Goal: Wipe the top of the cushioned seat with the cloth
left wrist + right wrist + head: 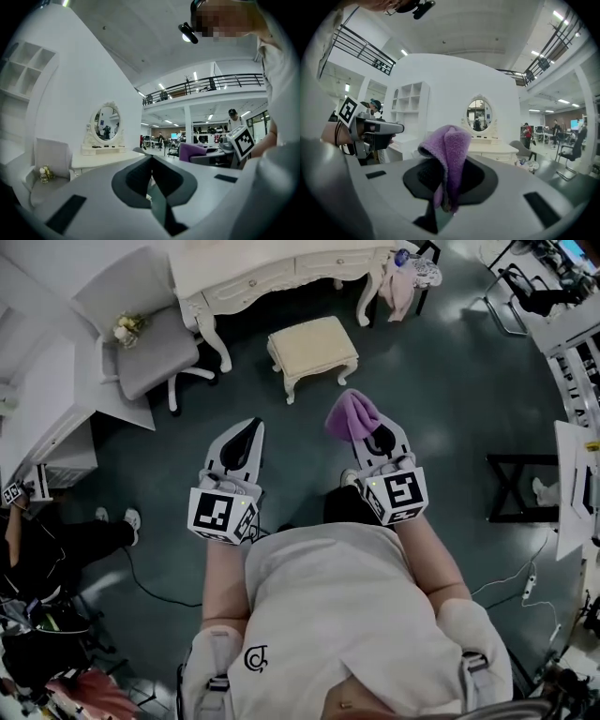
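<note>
holding the purple cloth [351,415] pinched in my right hand-held gripper [371,435], i stand well apart from the cushioned seat [312,345], which sits on the floor [441,381] near the dressing table [281,273]. my left hand-held gripper [250,429] is pressed together on nothing. i judge no wiping is done yet: the whole top is left.

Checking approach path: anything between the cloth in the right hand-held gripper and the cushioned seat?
Nothing: in the head view only bare floor separates the cloth from the cushioned seat.
</note>
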Tool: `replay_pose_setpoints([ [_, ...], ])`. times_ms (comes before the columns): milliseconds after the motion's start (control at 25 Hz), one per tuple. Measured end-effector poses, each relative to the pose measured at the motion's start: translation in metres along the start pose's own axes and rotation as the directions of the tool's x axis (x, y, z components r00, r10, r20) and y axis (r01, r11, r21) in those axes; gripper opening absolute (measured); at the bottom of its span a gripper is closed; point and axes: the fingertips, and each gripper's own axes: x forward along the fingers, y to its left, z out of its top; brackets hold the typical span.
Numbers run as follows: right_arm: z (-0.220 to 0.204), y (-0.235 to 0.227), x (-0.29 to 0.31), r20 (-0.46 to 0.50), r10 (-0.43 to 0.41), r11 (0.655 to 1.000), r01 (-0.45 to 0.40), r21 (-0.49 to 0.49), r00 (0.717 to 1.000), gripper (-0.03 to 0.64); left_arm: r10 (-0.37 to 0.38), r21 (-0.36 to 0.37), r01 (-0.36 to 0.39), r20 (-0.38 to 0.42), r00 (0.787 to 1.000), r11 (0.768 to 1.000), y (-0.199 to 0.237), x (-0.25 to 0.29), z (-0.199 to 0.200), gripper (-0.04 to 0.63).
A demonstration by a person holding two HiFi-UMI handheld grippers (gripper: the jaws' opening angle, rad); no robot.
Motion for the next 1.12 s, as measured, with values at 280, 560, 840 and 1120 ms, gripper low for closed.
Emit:
replay_pose_setpoints([
  [280, -0.001, -0.107, 0.042, -0.008, 0.116, 0.993, -0.116, 0.008, 0.993, 0.075, 0.093, 0.029, -0.094, 0.008, 0.996, 0.995, -0.026, 0.101, 0.011, 0.013],
  [560, -0.011, -0.17, 0.083, -0.052, 0.188, 0.982, -0.188, 0.005, 0.981, 0.075, 0.172, 0.007, -0.172, -0.009, 0.985, 0.985, -0.025, 0.164, 0.009, 0.014],
  [840, -0.038, -0.182, 0.15, -0.133, 0.256, 0.967, -0.255, 0.026, 0.957, 0.076, 0.211, -0.044, -0.216, -0.092, 0.973, 0.975, 0.014, 0.207, -0.023, 0.013],
  [1120, -0.057, -0.179, 0.257, -0.208, 0.299, 0.954, -0.299, 0.036, 0.931, 0.077, 0.193, -0.099, -0.205, -0.115, 0.974, 0.974, 0.094, 0.266, -0.052, 0.014],
])
